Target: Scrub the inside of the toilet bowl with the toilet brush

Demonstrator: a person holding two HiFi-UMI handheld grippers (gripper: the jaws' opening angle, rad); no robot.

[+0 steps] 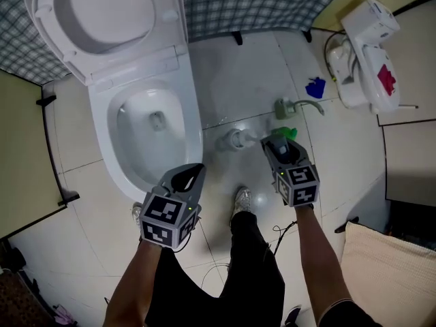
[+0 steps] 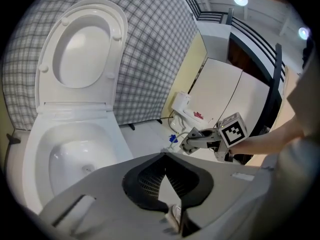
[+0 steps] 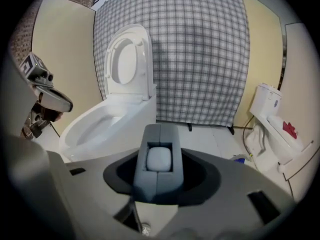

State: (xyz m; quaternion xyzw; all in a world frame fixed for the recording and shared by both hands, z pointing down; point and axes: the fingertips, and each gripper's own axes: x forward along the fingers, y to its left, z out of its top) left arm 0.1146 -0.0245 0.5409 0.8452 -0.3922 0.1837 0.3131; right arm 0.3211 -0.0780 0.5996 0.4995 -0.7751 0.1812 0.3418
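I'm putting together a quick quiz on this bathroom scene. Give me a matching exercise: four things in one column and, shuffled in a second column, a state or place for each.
Things:
1. toilet lid
2. left gripper
3. right gripper
4. small blue thing

States or places:
a. lying on the floor tiles
b. closed on a grey piece
c. raised
d. shut, holding nothing

Pairs: 1-c, 2-d, 3-b, 4-a

bowl [image 1: 133, 148] mouth clear, lid [image 1: 102, 19] raised; floor clutter [image 1: 294, 106] right.
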